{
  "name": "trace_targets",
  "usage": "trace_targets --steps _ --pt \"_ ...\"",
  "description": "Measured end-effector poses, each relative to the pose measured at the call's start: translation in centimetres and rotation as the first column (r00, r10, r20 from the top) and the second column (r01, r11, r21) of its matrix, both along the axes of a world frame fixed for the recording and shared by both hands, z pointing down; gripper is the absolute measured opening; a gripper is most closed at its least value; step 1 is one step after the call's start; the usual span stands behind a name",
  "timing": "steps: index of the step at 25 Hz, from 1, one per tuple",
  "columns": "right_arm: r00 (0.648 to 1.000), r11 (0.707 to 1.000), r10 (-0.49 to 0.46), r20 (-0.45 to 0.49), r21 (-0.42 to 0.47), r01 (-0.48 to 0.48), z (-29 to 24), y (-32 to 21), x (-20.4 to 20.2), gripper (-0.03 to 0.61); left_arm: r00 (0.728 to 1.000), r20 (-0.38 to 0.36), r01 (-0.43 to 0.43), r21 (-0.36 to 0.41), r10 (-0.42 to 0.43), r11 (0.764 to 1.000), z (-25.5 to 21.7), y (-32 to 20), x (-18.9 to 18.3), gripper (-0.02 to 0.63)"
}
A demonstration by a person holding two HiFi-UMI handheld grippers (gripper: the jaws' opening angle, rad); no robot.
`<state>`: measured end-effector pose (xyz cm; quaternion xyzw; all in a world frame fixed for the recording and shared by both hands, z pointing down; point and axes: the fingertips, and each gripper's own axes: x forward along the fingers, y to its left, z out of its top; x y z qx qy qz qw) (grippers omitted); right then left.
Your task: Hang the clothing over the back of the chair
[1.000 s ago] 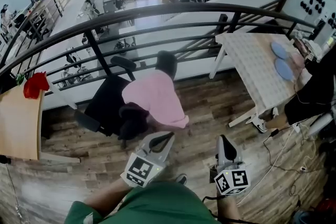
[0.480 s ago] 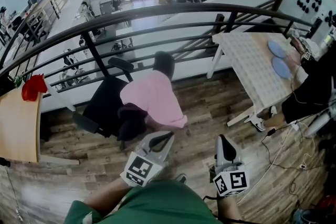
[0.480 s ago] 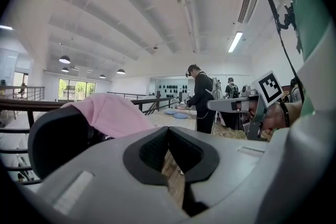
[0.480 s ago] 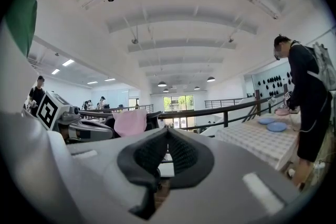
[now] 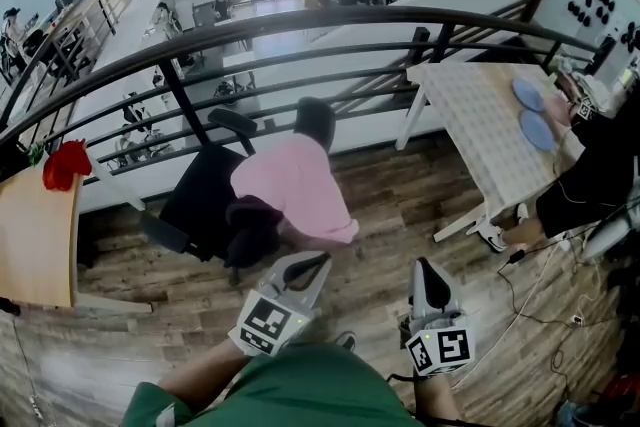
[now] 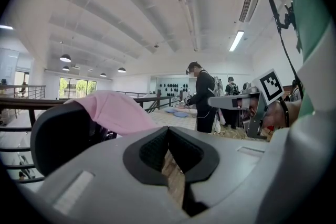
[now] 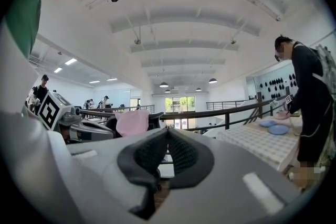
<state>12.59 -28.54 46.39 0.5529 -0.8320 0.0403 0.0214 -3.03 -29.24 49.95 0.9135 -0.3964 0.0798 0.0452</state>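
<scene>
Hanging judged done: pink clothing (image 5: 295, 185) draped over back of chair (image 5: 197, 200); left gripper (image 5: 316, 262), right gripper (image 5: 428, 268) held clear, jaws together, nothing clamped.

Ahead of both tongs, the pink garment (image 5: 295, 190) is soft, matt cloth, lying on the black office chair (image 5: 200, 200) of dull fabric and plastic. The floor (image 5: 400, 215) under them is wood-grain plank with a low sheen. Beyond them, the railing (image 5: 300, 19) is smooth dark metal. The left tongs (image 6: 168, 131) and right tongs (image 7: 168, 132) are matt grey plastic with black textured pads.
</scene>
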Motion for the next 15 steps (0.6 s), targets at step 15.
trace_targets --steps 15 --pt "1.0 1.0 0.004 0.005 -0.006 -0.004 0.49 -0.49 0.24 0.003 1.0 0.005 0.01 -0.022 -0.01 1.0 0.74 -0.43 -0.24 0.011"
